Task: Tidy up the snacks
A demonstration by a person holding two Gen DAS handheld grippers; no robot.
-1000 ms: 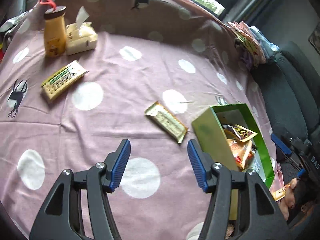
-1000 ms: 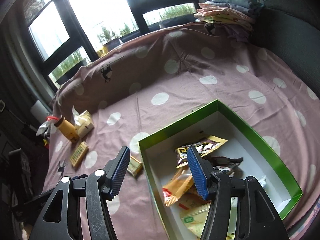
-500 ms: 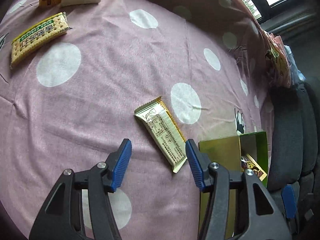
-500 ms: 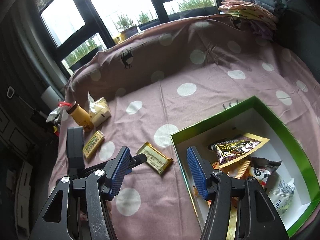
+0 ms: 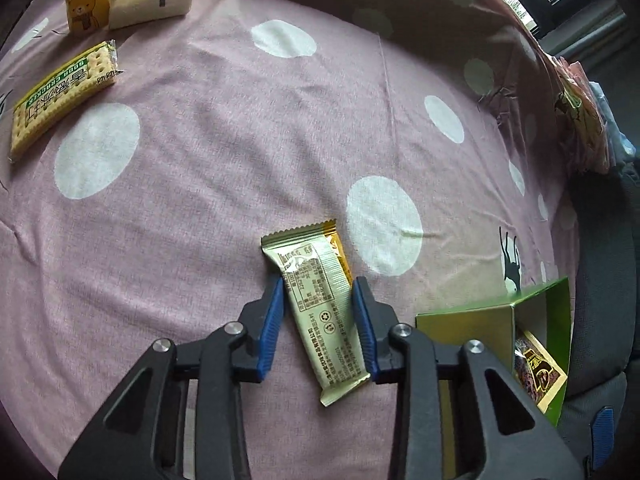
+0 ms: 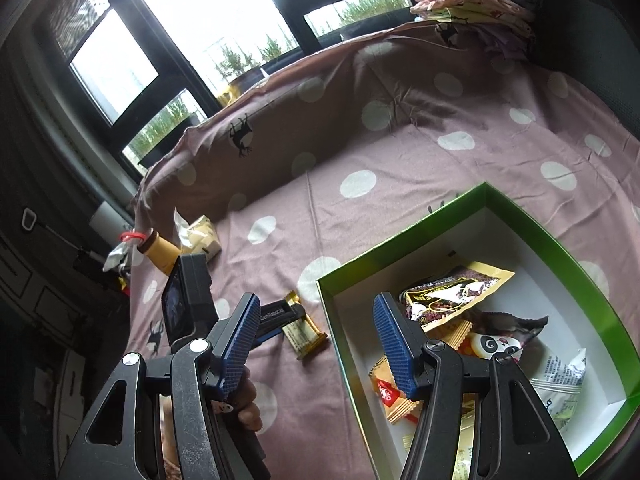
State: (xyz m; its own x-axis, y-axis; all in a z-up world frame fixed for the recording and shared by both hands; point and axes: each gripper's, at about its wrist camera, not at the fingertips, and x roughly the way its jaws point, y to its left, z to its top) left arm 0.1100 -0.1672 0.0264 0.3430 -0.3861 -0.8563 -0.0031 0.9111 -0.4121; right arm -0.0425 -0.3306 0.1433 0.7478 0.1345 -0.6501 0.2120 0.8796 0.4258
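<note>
Right wrist: polka-dot mauve cloth (image 6: 420,168), windows (image 6: 208,12)

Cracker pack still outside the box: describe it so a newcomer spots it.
On the pink dotted cloth, look far from the green box, near the yellow bottle. The cracker pack lies flat, alone in showing square biscuits and green lettering.

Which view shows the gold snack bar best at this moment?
The left wrist view: the gold snack bar lies close and nearly whole between the left gripper pads, which touch its edges. The right wrist view shows it small beside the green box, partly hidden by the left gripper.
</note>
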